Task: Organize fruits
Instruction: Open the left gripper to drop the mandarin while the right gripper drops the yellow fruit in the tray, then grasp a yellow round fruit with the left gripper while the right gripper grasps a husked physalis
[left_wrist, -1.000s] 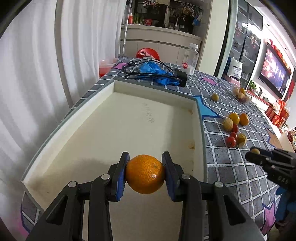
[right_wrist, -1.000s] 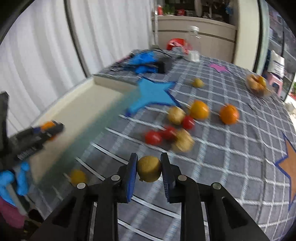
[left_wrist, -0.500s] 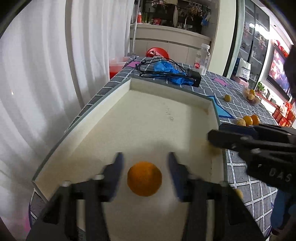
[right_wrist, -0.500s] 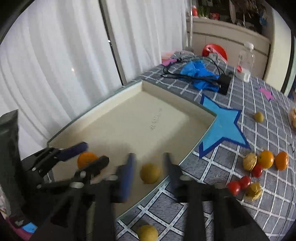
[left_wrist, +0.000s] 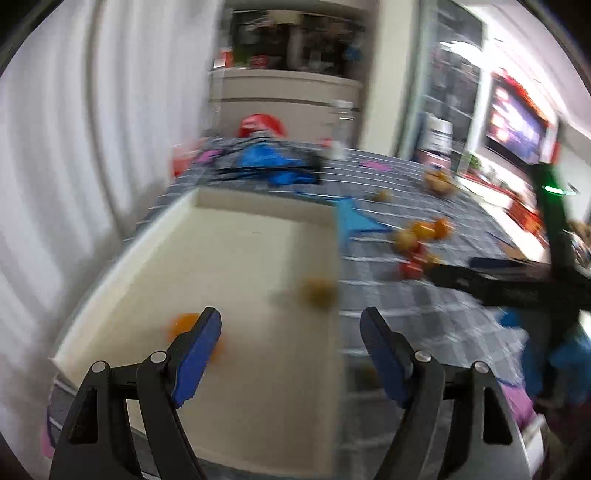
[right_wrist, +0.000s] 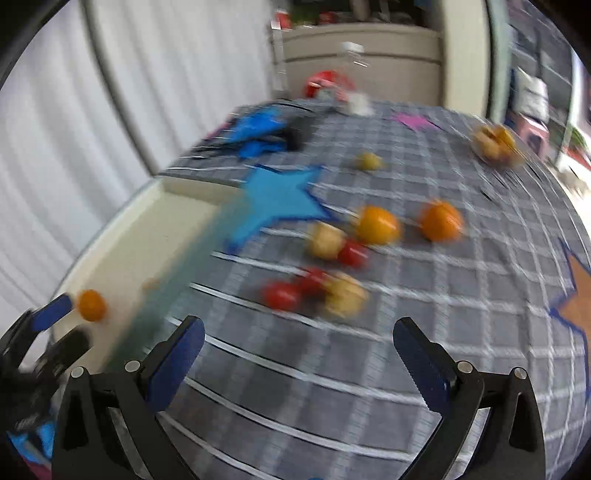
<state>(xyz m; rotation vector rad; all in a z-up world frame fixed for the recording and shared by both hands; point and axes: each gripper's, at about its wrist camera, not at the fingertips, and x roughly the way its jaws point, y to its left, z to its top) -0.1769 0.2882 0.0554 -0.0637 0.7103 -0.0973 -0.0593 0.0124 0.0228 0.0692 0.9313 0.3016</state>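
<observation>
My left gripper (left_wrist: 291, 328) is open and empty above the near end of the cream tray (left_wrist: 236, 258). An orange (left_wrist: 184, 326) lies in the tray just behind its left finger, and a yellow fruit (left_wrist: 318, 291) lies near the tray's right wall. My right gripper (right_wrist: 299, 336) is open and empty over the grey checked tablecloth. Ahead of it lie red tomatoes (right_wrist: 282, 295), yellowish fruits (right_wrist: 345, 295) and two oranges (right_wrist: 378, 225). The tray (right_wrist: 122, 243), the orange (right_wrist: 90, 304) and the left gripper show at the left of the right wrist view. Both views are blurred.
A blue glove and black cables (left_wrist: 273, 162) lie beyond the tray, with a clear bottle (right_wrist: 352, 74) behind. A bowl of fruit (right_wrist: 495, 142) stands at the far right of the table. A lone yellow fruit (right_wrist: 369, 160) lies mid-table. White curtains hang at the left.
Both grippers opened and let go: the orange and the yellow fruit now lie in the tray. The right gripper swung back right over the tablecloth; the left gripper pulled back.
</observation>
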